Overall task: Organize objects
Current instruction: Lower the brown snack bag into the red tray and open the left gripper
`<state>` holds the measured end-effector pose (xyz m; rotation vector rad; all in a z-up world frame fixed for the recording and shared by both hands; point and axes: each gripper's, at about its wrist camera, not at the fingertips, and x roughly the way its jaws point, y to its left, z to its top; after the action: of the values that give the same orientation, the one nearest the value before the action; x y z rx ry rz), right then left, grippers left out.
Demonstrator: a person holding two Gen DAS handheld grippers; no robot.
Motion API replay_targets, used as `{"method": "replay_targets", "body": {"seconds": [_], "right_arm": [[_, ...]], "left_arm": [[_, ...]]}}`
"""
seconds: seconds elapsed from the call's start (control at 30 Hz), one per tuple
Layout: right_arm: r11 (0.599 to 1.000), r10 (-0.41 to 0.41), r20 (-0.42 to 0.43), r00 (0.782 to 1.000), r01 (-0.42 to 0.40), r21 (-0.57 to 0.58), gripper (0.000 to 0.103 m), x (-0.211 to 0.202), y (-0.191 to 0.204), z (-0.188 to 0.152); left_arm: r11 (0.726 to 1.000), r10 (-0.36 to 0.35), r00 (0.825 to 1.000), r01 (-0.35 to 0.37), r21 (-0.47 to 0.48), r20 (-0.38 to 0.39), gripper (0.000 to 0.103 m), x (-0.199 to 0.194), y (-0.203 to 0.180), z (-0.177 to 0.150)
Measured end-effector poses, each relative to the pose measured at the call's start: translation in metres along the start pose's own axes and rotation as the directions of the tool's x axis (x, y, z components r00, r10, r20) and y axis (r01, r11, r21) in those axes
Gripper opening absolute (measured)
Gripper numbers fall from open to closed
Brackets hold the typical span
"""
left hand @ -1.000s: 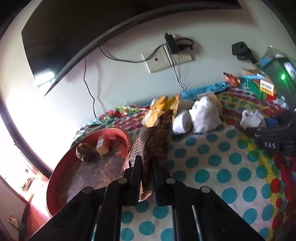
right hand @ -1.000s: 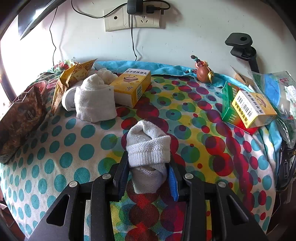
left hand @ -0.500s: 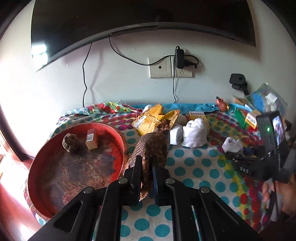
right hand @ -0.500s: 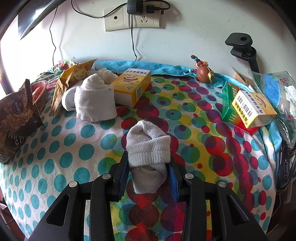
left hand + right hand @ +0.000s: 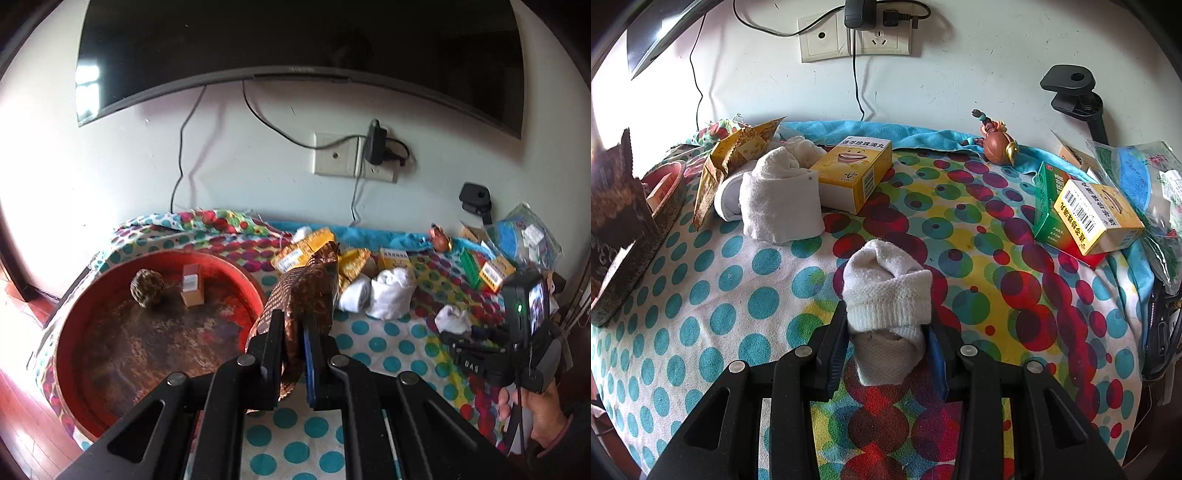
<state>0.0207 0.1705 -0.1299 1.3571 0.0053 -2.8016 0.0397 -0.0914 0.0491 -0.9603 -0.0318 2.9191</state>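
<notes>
My left gripper [image 5: 293, 341] has its fingers pinched tight on a crinkled brown foil snack packet [image 5: 301, 295], held upright above the desk's polka-dot cloth [image 5: 388, 347], just at the 3 o'clock rim of the round red tray [image 5: 74, 325]. In that tray — toward 12 o'clock — sit a brown lumpy ball [image 5: 147, 288] and a small tan carton [image 5: 192, 284]. My right gripper [image 5: 886, 343] holds a rolled white sock [image 5: 888, 295] between its fingers, the roll resting on the cloth. Beyond it at 11 o'clock lie a folded white towel roll [image 5: 779, 203] and, touching it, a yellow medicine box [image 5: 855, 166]; a green-and-yellow box [image 5: 1078, 214] sits well apart at 2 o'clock.
</notes>
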Motion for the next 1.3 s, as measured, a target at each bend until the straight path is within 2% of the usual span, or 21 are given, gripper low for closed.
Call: {"method": "replay_targets", "body": {"seconds": [0.2, 0.43, 0.53, 0.63, 0.67, 0.83, 0.87, 1.0, 1.1, 1.27, 1.3], "right_arm": [[1.0, 0.0, 0.0, 1.0, 0.0, -0.001, 0.035, 0.0, -0.001, 0.0], [1.0, 0.0, 0.0, 1.0, 0.0, -0.001, 0.035, 0.0, -0.001, 0.0], [1.0, 0.001, 0.0, 1.0, -0.001, 0.0, 0.035, 0.0, -0.001, 0.0], [1.0, 0.0, 0.0, 1.0, 0.0, -0.001, 0.035, 0.0, -0.001, 0.0], [1.0, 0.0, 0.0, 1.0, 0.0, -0.002, 0.035, 0.0, -0.001, 0.0], [1.0, -0.001, 0.0, 1.0, 0.001, -0.003, 0.035, 0.0, -0.001, 0.0], [1.0, -0.001, 0.0, 1.0, 0.001, -0.003, 0.035, 0.0, -0.001, 0.0], [1.0, -0.003, 0.0, 1.0, 0.003, -0.005, 0.036, 0.001, -0.001, 0.0], [1.0, -0.001, 0.0, 1.0, 0.001, -0.004, 0.036, 0.001, -0.001, 0.0], [1.0, -0.005, 0.0, 1.0, 0.005, -0.008, 0.036, 0.001, -0.002, -0.001], [1.0, -0.004, 0.0, 1.0, 0.004, -0.007, 0.036, 0.0, -0.003, -0.001]], "left_arm": [[0.998, 0.052, 0.998, -0.052, -0.021, 0.039, 0.009, -0.012, 0.022, 0.017], [0.977, 0.204, 0.977, -0.2, -0.069, 0.055, 0.009, -0.019, 0.076, 0.032], [0.95, 0.309, 0.95, -0.306, -0.063, 0.041, 0.009, -0.016, 0.101, 0.034], [0.925, 0.376, 0.926, -0.373, -0.068, 0.031, 0.009, -0.011, 0.124, 0.033], [0.91, 0.411, 0.911, -0.409, -0.064, 0.025, 0.009, -0.006, 0.134, 0.031], [0.875, 0.478, 0.877, -0.48, -0.06, -0.045, 0.006, 0.02, 0.17, 0.026], [0.875, 0.478, 0.877, -0.481, -0.063, -0.056, 0.001, 0.024, 0.174, 0.025], [0.888, 0.438, 0.893, -0.448, -0.106, -0.103, 0.001, 0.045, 0.195, 0.024], [0.898, 0.407, 0.907, -0.419, -0.132, -0.109, 0.001, 0.053, 0.199, 0.021], [0.912, 0.372, 0.919, -0.389, -0.132, -0.134, 0.001, 0.058, 0.188, 0.015], [0.923, 0.341, 0.929, -0.36, -0.136, -0.142, 0.002, 0.057, 0.184, 0.013]]}}
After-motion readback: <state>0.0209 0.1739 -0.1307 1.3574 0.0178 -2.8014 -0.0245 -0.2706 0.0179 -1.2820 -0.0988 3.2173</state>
